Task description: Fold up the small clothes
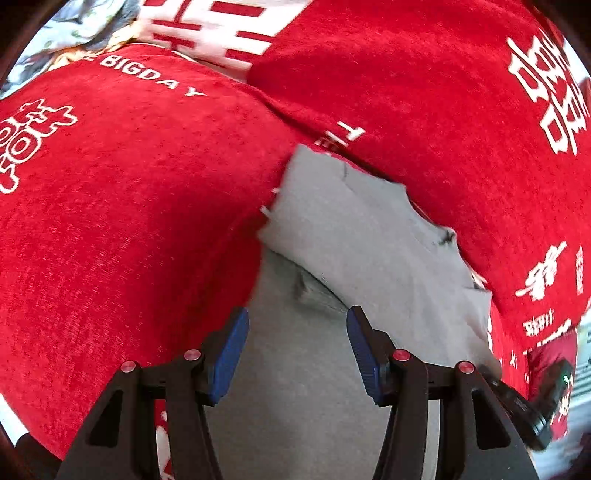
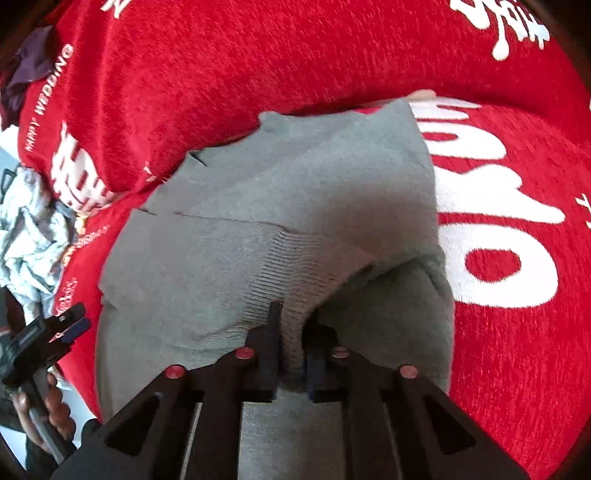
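A grey knit garment (image 1: pixel 362 236) lies on a red plush cover (image 1: pixel 129 206), partly folded over itself, with a ribbed band (image 2: pixel 288 258) across its middle. In the right wrist view my right gripper (image 2: pixel 294 321) is shut on a bunched fold of that ribbed grey cloth, which stands up between the pads. My left gripper (image 1: pixel 297 317) hovers over the near part of the grey garment with its blue pads (image 1: pixel 231 350) wide apart and nothing between them. It also shows at the left edge of the right wrist view as the left gripper (image 2: pixel 70 323), held by a hand (image 2: pixel 48 406).
The red cover (image 2: pixel 258 66) with white lettering spreads over rounded cushions on all sides. A crumpled pale patterned cloth (image 2: pixel 29 229) lies at the left. A white cushion with red characters (image 1: pixel 214 29) sits at the back.
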`<state>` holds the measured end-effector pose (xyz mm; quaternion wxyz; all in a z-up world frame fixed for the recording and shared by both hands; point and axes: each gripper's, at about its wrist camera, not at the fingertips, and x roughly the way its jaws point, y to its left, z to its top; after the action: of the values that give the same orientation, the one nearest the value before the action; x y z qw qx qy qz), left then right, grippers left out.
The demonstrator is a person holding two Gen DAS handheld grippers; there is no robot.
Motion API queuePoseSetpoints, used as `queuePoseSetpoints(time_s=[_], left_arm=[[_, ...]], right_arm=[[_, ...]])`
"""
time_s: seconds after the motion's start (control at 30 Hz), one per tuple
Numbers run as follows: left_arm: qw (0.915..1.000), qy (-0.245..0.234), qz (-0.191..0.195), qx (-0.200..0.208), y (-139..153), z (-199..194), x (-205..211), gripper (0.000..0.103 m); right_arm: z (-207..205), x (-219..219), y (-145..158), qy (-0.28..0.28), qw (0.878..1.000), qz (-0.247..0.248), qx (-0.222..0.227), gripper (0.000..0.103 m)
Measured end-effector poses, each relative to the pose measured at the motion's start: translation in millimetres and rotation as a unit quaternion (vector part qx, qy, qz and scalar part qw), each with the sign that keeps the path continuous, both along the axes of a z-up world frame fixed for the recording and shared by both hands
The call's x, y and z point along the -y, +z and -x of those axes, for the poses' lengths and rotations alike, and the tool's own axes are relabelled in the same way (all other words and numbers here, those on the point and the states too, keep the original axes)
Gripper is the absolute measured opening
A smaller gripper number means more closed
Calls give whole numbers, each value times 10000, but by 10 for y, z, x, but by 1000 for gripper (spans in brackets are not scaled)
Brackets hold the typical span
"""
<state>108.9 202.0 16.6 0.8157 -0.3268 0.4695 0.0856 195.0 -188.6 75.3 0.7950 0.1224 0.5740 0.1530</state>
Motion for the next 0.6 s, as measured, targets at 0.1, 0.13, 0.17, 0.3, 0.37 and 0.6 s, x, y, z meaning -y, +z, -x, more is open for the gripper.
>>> queuePoseSetpoints(time_s=[0.1,0.13,0.17,0.3,0.37,0.6], left_arm=[[9999,-107,-131,24,21,-47,42,57],[9997,-182,-171,15,15,-75,79,57],[9995,-244,-183,-2,6,-102,116,57],[9988,-442,-166,-145,-78,-210,298,57],[9982,-550,-168,-179,-80,-267,387,57],[9936,-1005,-506,121,161,-612,649,57]], right_arm=[[105,80,284,-64,9978,-73,648,8],[127,101,358,-85,9965,34,833,8],[137,146,419,-154,9948,183,994,8],[3,258,237,-186,9975,160,667,8],[-29,218,104,-19,9983,282,513,8],[28,355,184,-358,9938,756,736,37]])
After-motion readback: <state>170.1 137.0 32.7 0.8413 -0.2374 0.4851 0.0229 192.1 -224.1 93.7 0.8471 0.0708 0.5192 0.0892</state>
